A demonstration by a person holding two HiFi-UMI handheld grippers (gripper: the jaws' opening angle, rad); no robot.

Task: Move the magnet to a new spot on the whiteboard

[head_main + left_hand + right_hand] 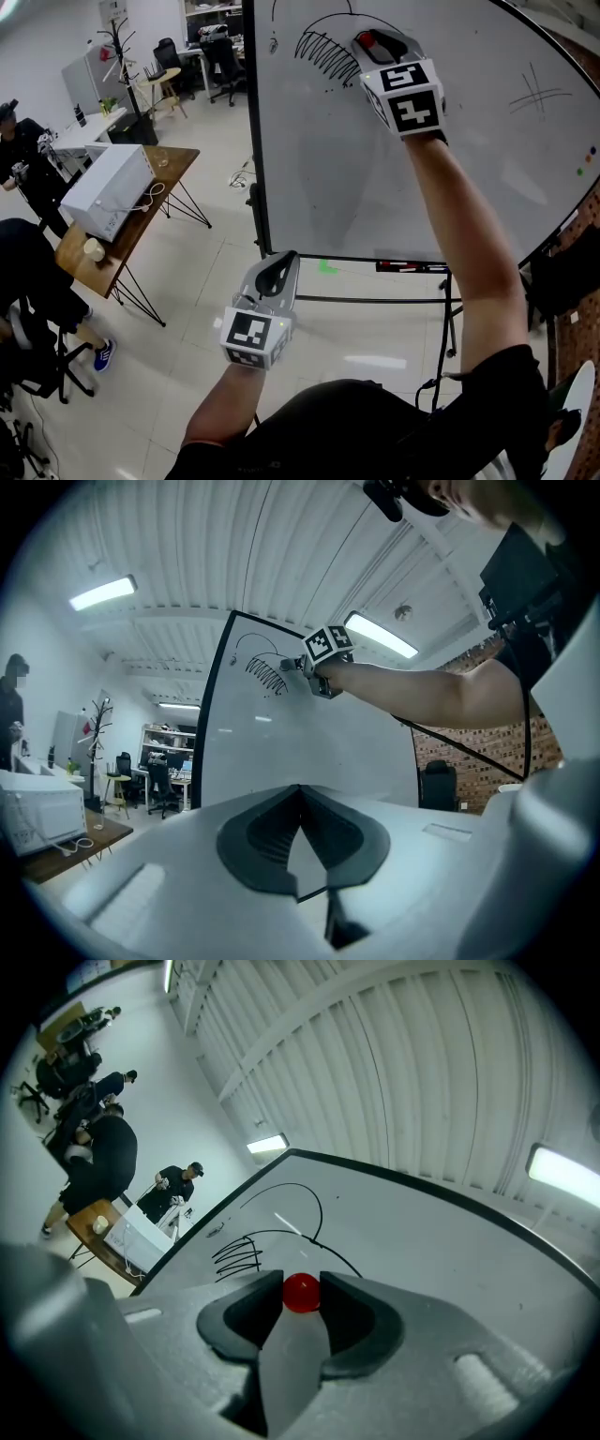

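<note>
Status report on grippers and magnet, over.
Right gripper shut on red magnet, at whiteboard near scribble. Left gripper shut, empty, low. Nothing blocking.

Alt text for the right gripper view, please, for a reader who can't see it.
The right tongs grip a small red magnet between their tips, at a whiteboard marked with black scribbles. Beyond the board's edge, people stand near a wooden table.

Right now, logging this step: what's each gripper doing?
Left gripper: closed, empty.
Right gripper: closed on the red magnet.
</note>
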